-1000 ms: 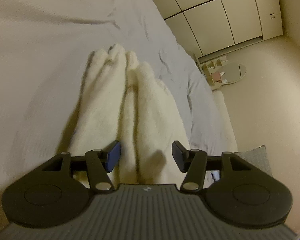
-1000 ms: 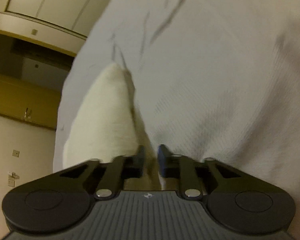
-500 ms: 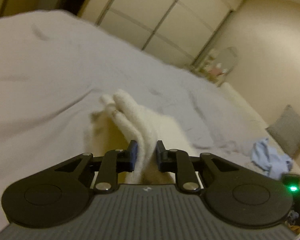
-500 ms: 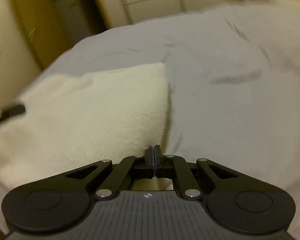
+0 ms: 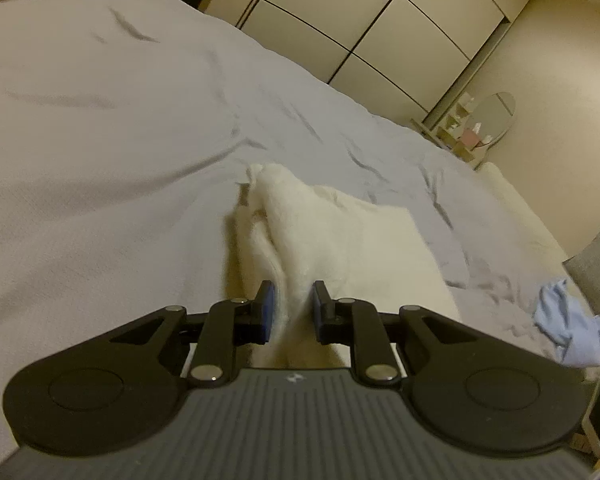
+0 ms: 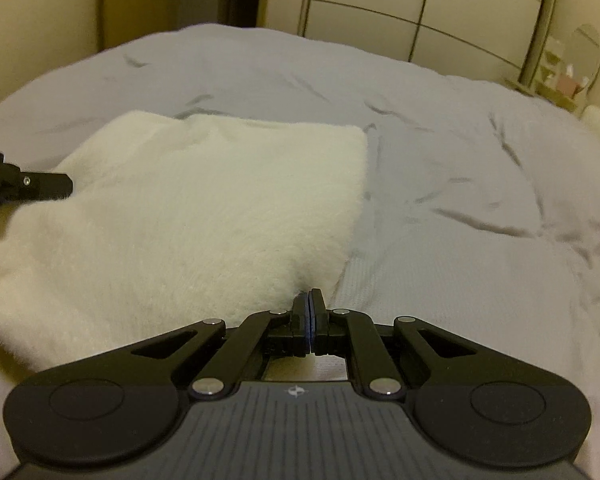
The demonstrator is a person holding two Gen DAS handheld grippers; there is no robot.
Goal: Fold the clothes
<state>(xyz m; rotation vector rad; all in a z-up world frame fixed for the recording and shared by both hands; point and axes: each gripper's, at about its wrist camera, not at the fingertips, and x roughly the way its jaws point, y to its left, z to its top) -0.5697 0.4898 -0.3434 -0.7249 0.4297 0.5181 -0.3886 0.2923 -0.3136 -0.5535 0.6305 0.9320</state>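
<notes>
- In the left wrist view, low centre, the left hand-held gripper (image 5: 291, 308) is pinched on a bunched fold of the cream fleece garment (image 5: 340, 240), pads pressing both sides.
- In the right wrist view, low centre, the right hand-held gripper (image 6: 309, 316) has its pads almost together on the garment's near corner, a thin edge clamped between them.
- The garment spreads across centre-left of that frame on the grey bed (image 6: 460, 160).
- A light blue cloth (image 5: 568, 332) lies at the right edge.
- Wardrobe doors (image 5: 380, 20) and a round mirror (image 5: 496, 116) fill the upper right.
</notes>
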